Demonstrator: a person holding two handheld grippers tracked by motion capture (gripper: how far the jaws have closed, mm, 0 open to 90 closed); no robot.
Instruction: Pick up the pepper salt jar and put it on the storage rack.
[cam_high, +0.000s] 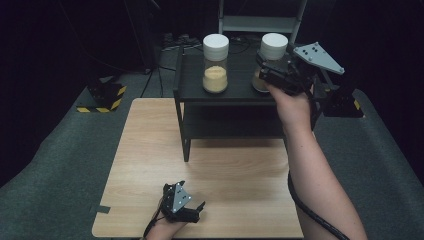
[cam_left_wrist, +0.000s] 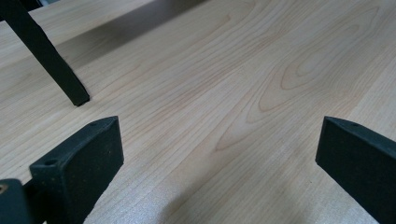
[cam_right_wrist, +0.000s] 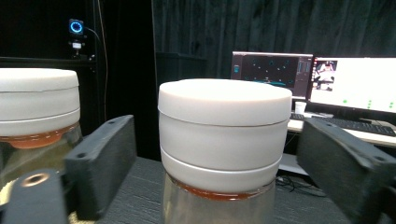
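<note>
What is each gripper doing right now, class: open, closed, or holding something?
Left gripper: open, holding nothing, over the wooden table.
Right gripper: open, its fingers apart on either side of the right jar, not pressing it.

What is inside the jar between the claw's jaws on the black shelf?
The jar holds a yellowish powder in its lower part, under a white lid. The right claw covers much of the glass, so the fill level is hidden.
</note>
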